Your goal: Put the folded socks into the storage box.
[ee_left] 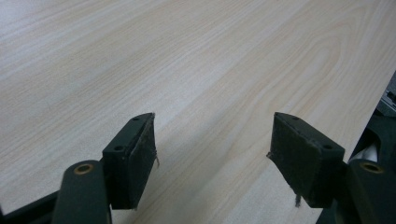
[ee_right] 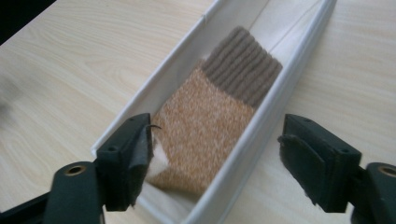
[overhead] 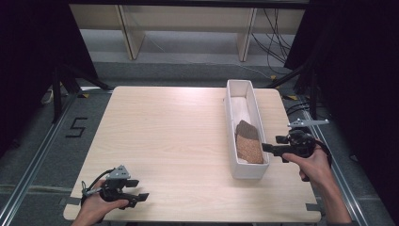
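While parked lower left of the high view, left gripper (overhead: 134,193) jaws wide apart, empty, over bare desk (overhead: 169,136). Right gripper (ee_right: 215,163) jaws spread wide, holding nothing, straddling white tray (overhead: 231,115) near end. Sock (ee_right: 212,116) lying inside tray, centre right. Best approach: lower straight, pinch cuff, avoid tray wall.

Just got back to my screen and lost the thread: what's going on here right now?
A person holds a claw in each hand at a wooden table. The right claw is open beside the near end of a long white box, where a folded orange-and-brown sock lies inside. Its jaws straddle the box's near wall and hold nothing. The left claw is open too, low over bare table at the near left corner.
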The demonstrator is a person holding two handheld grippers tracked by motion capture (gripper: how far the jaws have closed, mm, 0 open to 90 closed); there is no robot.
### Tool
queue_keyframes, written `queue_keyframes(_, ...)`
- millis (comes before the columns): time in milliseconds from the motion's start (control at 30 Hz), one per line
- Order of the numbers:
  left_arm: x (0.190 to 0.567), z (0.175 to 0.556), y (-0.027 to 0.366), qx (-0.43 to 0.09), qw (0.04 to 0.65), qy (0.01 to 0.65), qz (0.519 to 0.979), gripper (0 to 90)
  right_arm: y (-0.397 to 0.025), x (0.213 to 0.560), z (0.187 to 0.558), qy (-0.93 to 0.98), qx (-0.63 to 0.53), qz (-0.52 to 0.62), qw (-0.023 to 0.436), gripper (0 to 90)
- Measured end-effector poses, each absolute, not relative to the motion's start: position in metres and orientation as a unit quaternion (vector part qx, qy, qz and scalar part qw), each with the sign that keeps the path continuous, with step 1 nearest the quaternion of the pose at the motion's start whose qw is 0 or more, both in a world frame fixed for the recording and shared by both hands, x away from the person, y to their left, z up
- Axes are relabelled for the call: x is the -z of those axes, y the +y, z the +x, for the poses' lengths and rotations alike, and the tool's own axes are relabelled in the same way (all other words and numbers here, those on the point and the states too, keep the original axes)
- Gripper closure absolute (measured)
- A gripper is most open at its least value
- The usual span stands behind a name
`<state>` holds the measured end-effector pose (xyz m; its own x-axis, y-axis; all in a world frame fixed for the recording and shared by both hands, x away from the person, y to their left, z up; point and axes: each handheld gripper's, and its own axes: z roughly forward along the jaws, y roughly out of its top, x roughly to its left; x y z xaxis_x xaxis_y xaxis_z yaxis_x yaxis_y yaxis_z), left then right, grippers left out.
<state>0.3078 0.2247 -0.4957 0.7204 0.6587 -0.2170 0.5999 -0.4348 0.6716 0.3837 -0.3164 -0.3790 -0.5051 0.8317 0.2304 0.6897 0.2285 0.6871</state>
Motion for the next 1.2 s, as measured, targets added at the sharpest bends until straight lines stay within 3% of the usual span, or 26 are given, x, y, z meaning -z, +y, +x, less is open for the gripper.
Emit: queue_keyframes(1200, 0.496, 0.307, 0.224, -0.051, 0.384, 0.376, 0.842, 28.4, -0.331, 0.405, 0.305, 0.775, -0.395, 0.481, 0.11, 18.2)
